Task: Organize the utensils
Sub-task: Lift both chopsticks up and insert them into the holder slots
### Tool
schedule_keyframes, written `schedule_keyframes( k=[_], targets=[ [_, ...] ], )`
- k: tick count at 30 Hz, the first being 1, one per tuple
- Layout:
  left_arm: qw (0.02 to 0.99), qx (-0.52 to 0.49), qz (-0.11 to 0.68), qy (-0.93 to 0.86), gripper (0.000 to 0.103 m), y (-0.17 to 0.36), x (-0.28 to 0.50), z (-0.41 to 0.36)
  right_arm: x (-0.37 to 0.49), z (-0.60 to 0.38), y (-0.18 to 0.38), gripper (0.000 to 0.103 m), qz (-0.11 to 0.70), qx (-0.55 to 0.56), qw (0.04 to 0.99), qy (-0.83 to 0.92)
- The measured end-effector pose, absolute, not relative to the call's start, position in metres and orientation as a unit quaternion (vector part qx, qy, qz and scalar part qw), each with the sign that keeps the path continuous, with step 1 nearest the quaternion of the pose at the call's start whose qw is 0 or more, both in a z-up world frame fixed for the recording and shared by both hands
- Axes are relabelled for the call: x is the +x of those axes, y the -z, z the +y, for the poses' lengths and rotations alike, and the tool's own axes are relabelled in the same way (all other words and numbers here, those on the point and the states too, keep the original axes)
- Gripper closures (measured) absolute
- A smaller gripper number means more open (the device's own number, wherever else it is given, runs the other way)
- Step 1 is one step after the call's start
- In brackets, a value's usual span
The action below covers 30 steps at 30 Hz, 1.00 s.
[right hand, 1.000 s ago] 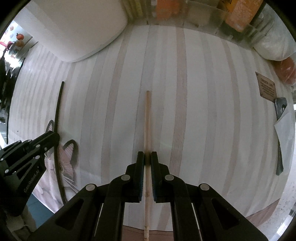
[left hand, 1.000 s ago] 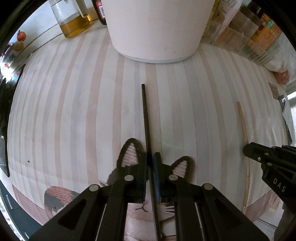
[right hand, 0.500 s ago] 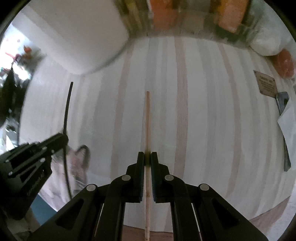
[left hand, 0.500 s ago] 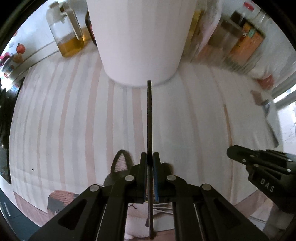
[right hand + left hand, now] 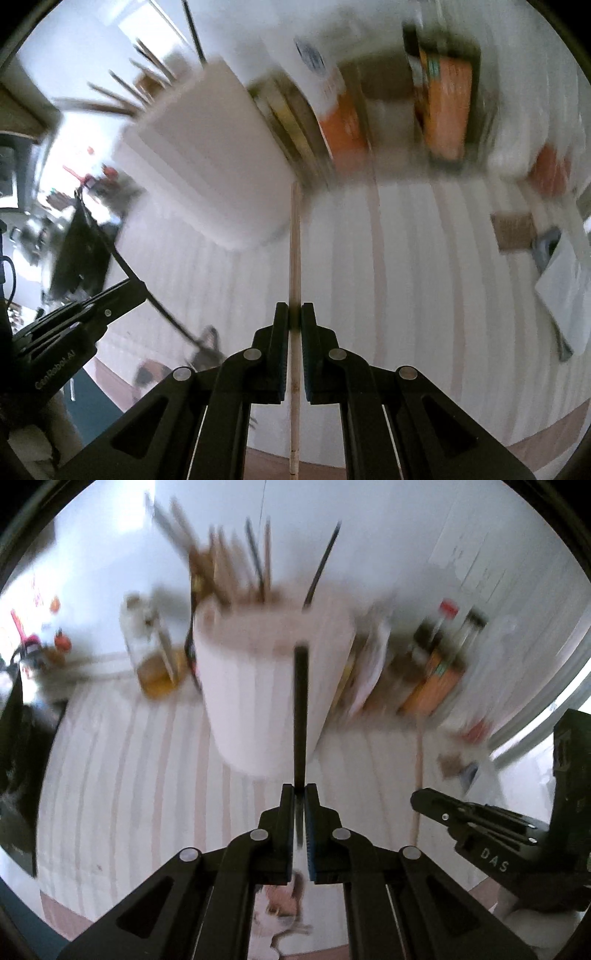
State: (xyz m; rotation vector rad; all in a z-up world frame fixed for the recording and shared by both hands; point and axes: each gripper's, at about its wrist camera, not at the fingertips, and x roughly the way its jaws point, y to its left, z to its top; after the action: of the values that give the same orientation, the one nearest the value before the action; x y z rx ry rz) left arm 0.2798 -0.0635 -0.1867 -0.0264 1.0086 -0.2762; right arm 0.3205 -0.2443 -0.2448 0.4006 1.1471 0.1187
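My left gripper [image 5: 299, 788] is shut on a black chopstick [image 5: 300, 716] that points up toward a tall white utensil holder [image 5: 269, 686]; several chopsticks and utensils [image 5: 229, 568] stand in it. My right gripper [image 5: 294, 306] is shut on a pale wooden chopstick [image 5: 295, 243], lifted above the striped cloth [image 5: 424, 258]. The white holder [image 5: 207, 155] shows at upper left in the right wrist view. There the left gripper [image 5: 142, 286] with its black chopstick [image 5: 122, 258] sits at the left; the right gripper [image 5: 419, 795] shows at the right of the left wrist view. Both views are blurred.
A glass jar of amber liquid [image 5: 153, 661] stands left of the holder. Bottles and orange packets [image 5: 432, 672] line the wall to its right. Papers and a dark object [image 5: 554, 258] lie at the cloth's right edge. A cat-print mat [image 5: 284, 915] is below the left gripper.
Both grippers have risen off the cloth with their chopsticks and tilted up. The holder's rim and the utensils inside have come into view.
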Motion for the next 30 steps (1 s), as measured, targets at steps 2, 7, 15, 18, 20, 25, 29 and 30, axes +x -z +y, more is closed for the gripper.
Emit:
schedule_keyframes(
  k=[2,7,15,18,20,25,29,30],
  targets=[
    [0.879,-0.015,0.455,0.141,0.1,0.16,0.285,-0.065,0.328,-0.247,0.215,0.097,0.508,0.19,0.838,-0.059],
    [0.905,-0.023,0.397,0.154,0.101,0.103,0.302,-0.068,0.355,-0.261,0.144,0.097,0.436,0.194,0.876,-0.066],
    [0.932,-0.025,0.324,0.16,0.101,0.022,0.33,-0.069,0.411,-0.277,0.048,0.097,0.34,0.184,0.921,-0.057],
    [0.941,-0.022,0.305,0.147,0.101,0.0,0.343,-0.065,0.436,-0.275,0.026,0.097,0.314,0.18,0.931,-0.055],
    [0.945,-0.018,0.297,0.138,0.101,-0.011,0.354,-0.059,0.451,-0.27,0.017,0.097,0.302,0.178,0.935,-0.055],
    [0.948,-0.004,0.296,0.116,0.101,-0.014,0.377,-0.05,0.486,-0.251,0.019,0.097,0.288,0.177,0.939,-0.065],
    [0.944,0.001,0.312,0.105,0.101,-0.001,0.398,-0.042,0.508,-0.238,0.029,0.097,0.281,0.179,0.941,-0.067],
    [0.942,0.001,0.319,0.104,0.101,0.005,0.404,-0.041,0.515,-0.233,0.033,0.097,0.277,0.179,0.942,-0.066]
  ],
)
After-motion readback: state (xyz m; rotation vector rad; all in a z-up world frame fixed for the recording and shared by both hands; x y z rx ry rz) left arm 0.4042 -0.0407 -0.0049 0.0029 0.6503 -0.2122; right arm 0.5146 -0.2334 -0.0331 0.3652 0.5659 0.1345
